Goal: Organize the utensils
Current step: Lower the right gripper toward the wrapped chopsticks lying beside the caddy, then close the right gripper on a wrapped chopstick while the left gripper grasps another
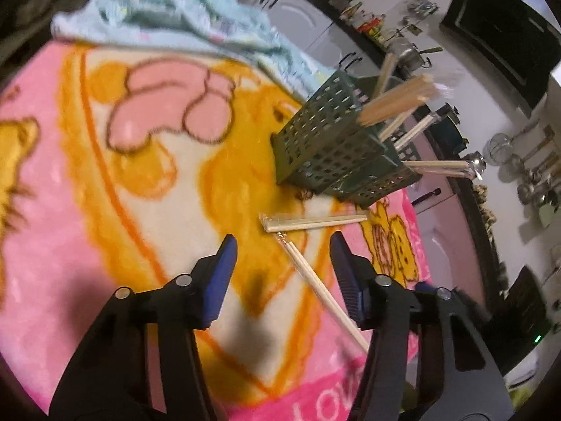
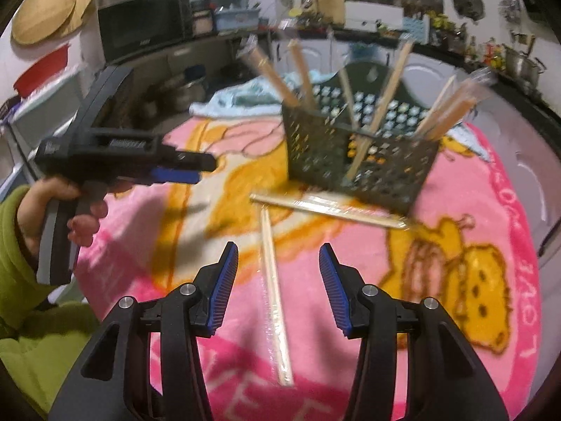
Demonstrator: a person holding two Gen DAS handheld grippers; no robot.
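A dark green perforated utensil basket (image 1: pixel 329 147) (image 2: pixel 361 154) stands on the pink blanket and holds several wrapped chopstick pairs. Two wrapped chopstick pairs lie loose on the blanket: one flat just in front of the basket (image 1: pixel 315 221) (image 2: pixel 329 208), one pointing toward me (image 1: pixel 322 287) (image 2: pixel 275 298). My left gripper (image 1: pixel 282 245) is open and empty, its jaws either side of the nearer pair and above it; it also shows from the side in the right wrist view (image 2: pixel 182 175). My right gripper (image 2: pixel 278 252) is open and empty above the same nearer pair.
The pink and orange cartoon blanket (image 1: pixel 105 193) (image 2: pixel 491 193) covers the table. A crumpled light blue towel (image 1: pixel 175 24) (image 2: pixel 242 96) lies behind the basket. Kitchen counters with pots, a microwave (image 2: pixel 140 28) and jars ring the table.
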